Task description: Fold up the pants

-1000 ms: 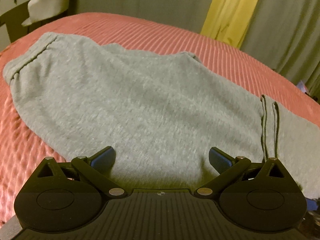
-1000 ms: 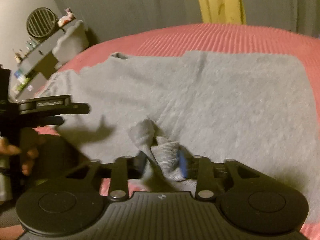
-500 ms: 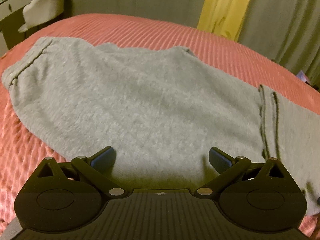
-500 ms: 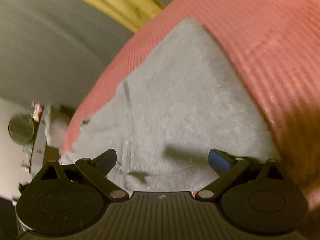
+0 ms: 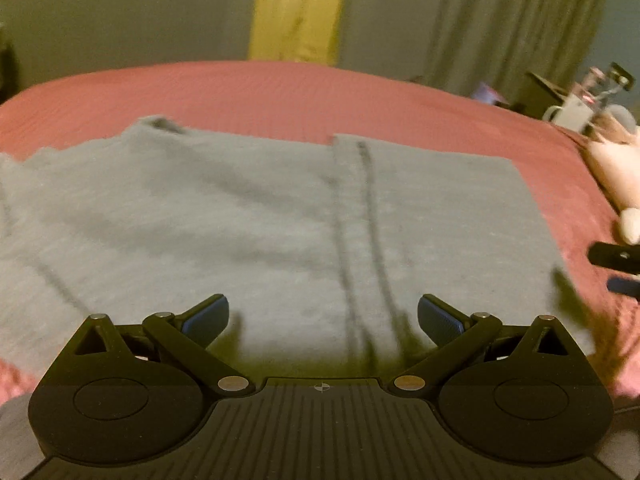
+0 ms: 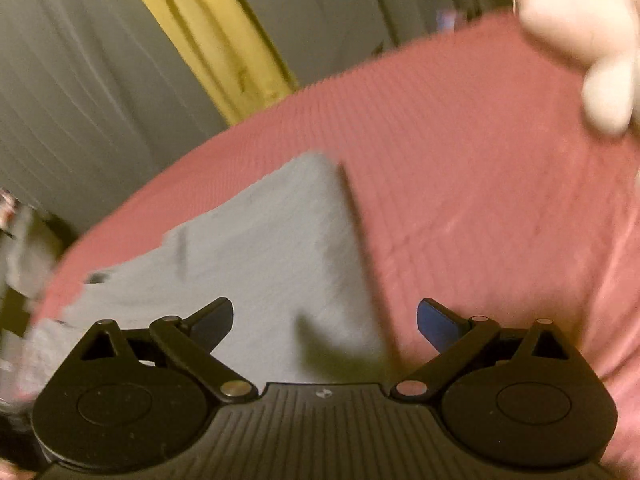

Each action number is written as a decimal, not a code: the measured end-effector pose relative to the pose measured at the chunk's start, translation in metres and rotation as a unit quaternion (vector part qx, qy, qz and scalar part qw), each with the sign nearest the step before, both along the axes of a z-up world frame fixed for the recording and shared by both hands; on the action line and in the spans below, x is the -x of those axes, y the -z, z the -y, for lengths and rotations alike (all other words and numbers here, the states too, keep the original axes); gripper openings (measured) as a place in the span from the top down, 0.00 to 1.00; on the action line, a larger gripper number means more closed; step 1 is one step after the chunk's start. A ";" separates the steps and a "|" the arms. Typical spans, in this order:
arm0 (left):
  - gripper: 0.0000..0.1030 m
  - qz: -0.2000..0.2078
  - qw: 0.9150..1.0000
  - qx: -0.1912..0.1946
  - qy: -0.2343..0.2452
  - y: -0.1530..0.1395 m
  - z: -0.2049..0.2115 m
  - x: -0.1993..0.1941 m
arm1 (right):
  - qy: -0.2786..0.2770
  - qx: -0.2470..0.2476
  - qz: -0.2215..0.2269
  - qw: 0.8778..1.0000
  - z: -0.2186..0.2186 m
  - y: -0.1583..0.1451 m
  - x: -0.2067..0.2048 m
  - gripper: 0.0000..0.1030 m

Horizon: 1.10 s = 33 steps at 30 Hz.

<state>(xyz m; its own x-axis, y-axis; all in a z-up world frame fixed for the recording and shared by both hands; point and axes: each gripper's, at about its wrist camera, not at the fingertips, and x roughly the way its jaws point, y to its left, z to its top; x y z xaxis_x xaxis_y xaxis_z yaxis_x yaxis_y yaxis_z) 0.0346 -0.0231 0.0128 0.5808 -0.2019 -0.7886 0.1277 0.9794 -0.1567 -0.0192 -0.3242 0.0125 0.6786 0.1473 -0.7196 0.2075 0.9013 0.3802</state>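
We are hovering both grippers — left gripper (image 5: 323, 316) and right gripper (image 6: 325, 318), jaws wide, empty — over the pants (image 5: 248, 220); we should be pinching the folded edge squarely.

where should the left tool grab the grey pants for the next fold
Grip the near edge of the grey pants by the cuff band, coming in low from the near side with the open left tool; that edge lies flat on the bed.
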 end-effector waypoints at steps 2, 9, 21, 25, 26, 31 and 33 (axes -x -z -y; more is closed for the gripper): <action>0.00 -0.023 1.000 0.020 0.007 0.007 0.004 -0.006 | 0.025 0.038 0.026 0.999 0.001 0.003 0.002 0.04; 0.00 -0.054 0.998 -0.027 0.017 0.037 0.012 -0.007 | 0.042 0.007 -0.004 0.999 0.004 0.024 -0.009 0.04; 0.00 0.031 0.999 0.000 -0.014 -0.003 -0.012 -0.011 | 0.088 -0.068 -0.033 0.993 0.028 0.036 -0.002 0.04; 0.00 -0.027 0.997 0.064 0.028 0.010 -0.001 -0.041 | 0.083 -0.054 -0.028 0.995 0.023 0.036 -0.003 0.04; 0.00 -0.034 0.996 0.073 0.027 0.013 0.001 -0.048 | 0.079 -0.052 -0.027 0.995 0.022 0.036 -0.003 0.04; 0.46 -0.086 0.990 0.108 0.026 0.027 0.007 -0.076 | 0.065 -0.031 -0.009 0.997 0.017 0.031 -0.003 0.04; 0.46 -0.097 0.988 0.116 0.038 0.033 0.012 -0.080 | 0.057 -0.025 0.000 0.998 0.014 0.030 -0.003 0.04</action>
<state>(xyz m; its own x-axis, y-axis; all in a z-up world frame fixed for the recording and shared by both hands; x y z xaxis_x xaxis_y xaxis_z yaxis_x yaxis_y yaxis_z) 0.1146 -0.0348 -0.0200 0.3990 -0.4276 -0.8111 0.1459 0.9030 -0.4042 -0.0166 -0.3379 -0.0173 0.6927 0.1039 -0.7137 0.3083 0.8520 0.4232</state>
